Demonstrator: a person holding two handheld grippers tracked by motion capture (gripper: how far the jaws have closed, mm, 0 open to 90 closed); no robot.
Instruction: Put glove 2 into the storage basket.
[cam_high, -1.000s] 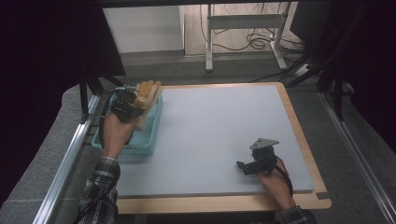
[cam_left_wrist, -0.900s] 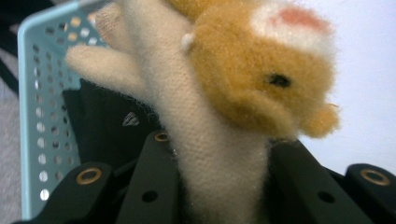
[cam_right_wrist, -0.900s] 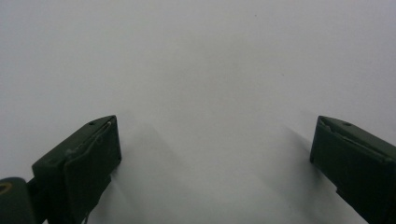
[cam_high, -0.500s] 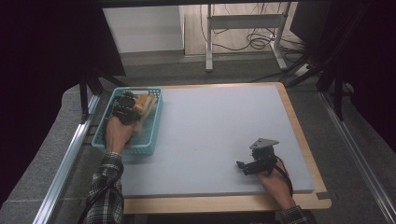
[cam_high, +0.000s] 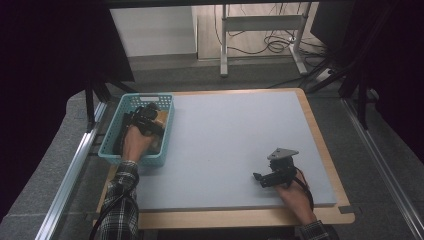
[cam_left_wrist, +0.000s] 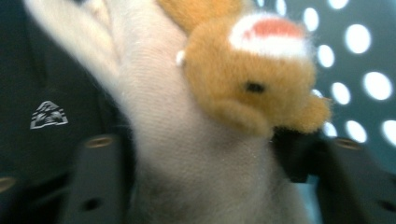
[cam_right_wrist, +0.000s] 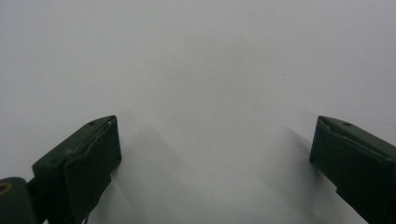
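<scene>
One plush toy (cam_left_wrist: 224, 107), tan and cream with a small dark eye and a red-and-white patch, lies inside the teal plastic basket (cam_high: 165, 131) at the far left part of the table. In the high view only a bit of its tan fur (cam_high: 161, 118) shows beside the tool. In the left gripper view the toy's cream part sits between the two black jaws, and the perforated wall of the basket is seen behind it.

The left gripper (cam_high: 145, 120) is lowered into the basket, and the person's left hand (cam_high: 136, 142) is wrapped around it. Its jaws have just been opening; they now stand about half apart with the toy still between them. The cream fabric seems to fill the gap from one jaw to the other, but I cannot tell surely if the pads still press on it or only touch it.

The right gripper (cam_high: 272, 176) rests near the front right corner of the grey mat (cam_high: 235, 135), well apart from the basket, with the grey three-cornered plate on top. The right hand (cam_high: 292, 192) holds it from behind. In the right gripper view its jaws are spread wide over the bare mat, with nothing between them.

The mat lies on a wooden table (cam_high: 330, 150). A plaid sleeve (cam_high: 122, 200) covers the left forearm.
</scene>
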